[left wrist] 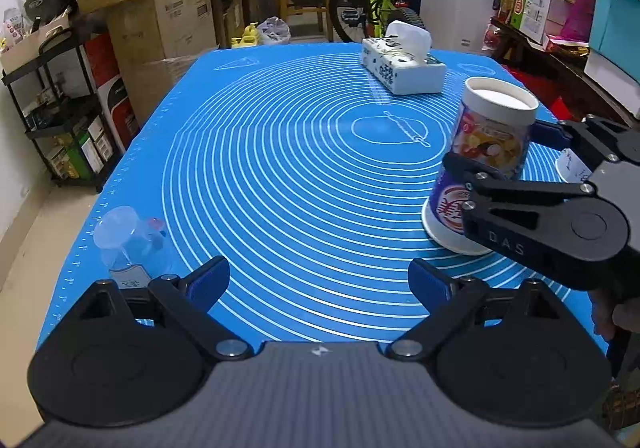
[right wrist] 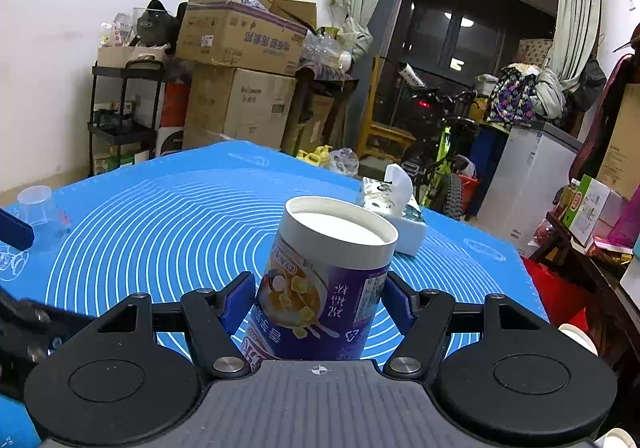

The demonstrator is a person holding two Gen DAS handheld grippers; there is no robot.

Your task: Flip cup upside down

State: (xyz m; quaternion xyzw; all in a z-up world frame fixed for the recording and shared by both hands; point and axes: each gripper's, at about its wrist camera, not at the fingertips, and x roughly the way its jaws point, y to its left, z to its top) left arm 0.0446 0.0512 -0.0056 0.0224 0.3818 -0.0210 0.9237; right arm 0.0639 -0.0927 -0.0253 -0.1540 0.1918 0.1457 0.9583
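A printed paper cup stands upside down on the blue mat, wide rim on the mat and white base up. It also shows in the right wrist view, label inverted. My right gripper has its blue pads on either side of the cup's middle, touching it. The right gripper also shows in the left wrist view. My left gripper is open and empty, low over the mat's near edge.
A tissue box lies at the far side of the mat. A clear plastic cup stands upside down at the near left. Another white cup sits behind the right gripper. Boxes, shelves and a bicycle surround the table.
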